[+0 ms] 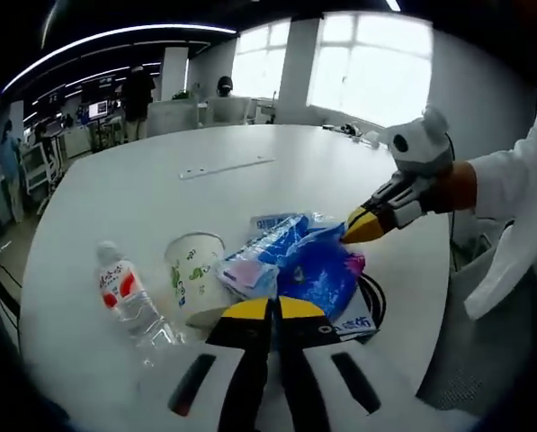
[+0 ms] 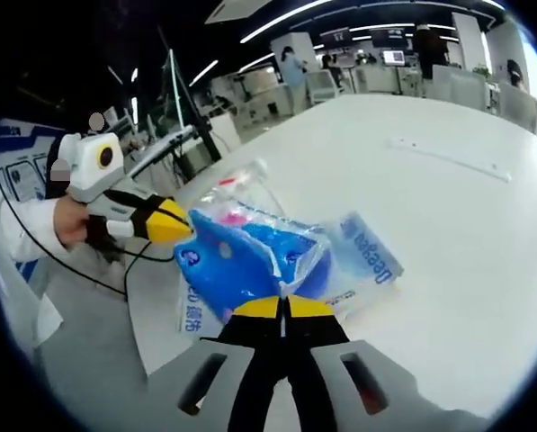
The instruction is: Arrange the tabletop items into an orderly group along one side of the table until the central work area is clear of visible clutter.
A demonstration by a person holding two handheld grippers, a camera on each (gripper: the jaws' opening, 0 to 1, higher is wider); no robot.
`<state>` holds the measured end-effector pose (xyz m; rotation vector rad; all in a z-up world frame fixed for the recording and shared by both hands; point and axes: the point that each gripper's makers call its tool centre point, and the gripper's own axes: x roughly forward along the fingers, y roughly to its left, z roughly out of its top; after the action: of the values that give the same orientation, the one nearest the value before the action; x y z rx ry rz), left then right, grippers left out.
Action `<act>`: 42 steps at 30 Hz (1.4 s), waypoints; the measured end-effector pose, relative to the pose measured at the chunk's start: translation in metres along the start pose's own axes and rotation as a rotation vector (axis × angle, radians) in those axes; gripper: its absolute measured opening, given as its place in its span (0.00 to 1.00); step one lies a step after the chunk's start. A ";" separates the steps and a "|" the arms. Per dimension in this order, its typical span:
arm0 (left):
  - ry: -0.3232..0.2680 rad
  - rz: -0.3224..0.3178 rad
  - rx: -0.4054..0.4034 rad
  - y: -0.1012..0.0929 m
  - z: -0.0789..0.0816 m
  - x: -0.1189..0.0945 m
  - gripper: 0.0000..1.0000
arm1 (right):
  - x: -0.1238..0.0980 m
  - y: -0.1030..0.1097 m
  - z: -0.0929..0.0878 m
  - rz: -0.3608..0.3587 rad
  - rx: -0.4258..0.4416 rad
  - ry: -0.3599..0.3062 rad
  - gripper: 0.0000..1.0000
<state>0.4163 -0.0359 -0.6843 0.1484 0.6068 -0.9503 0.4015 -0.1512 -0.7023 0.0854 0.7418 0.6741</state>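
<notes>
A crumpled blue plastic bag (image 1: pixel 317 274) (image 2: pixel 241 256) hangs just above the white table (image 1: pixel 160 198), stretched between both grippers. My left gripper (image 1: pixel 274 310) (image 2: pixel 180 223) is shut on one corner of it. My right gripper (image 1: pixel 356 229) (image 2: pixel 281 308) is shut on the opposite edge. Under and beside the bag lie a tissue pack (image 1: pixel 246 274) with pink and blue print, blue-and-white packets (image 1: pixel 277 229) (image 2: pixel 371 252) and a clear wrapper (image 2: pixel 237 198). To the left stand a paper cup (image 1: pixel 194 274) with green print and a lying water bottle (image 1: pixel 129 301) with a red label.
A clear ruler-like strip (image 1: pixel 225 167) (image 2: pixel 448 157) lies further out on the table. A black cable (image 1: pixel 374 301) loops by the near edge. A person's white sleeve (image 1: pixel 511 207) holds the right gripper. Desks, monitors and people fill the room behind.
</notes>
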 end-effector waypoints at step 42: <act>-0.105 -0.121 0.166 -0.062 0.141 0.015 0.00 | -0.124 -0.046 0.080 -0.158 -0.049 -0.247 0.00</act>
<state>0.4324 -0.1360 -0.5676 0.2098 0.4432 -1.1188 0.4112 -0.2482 -0.5823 0.0625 0.4888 0.5194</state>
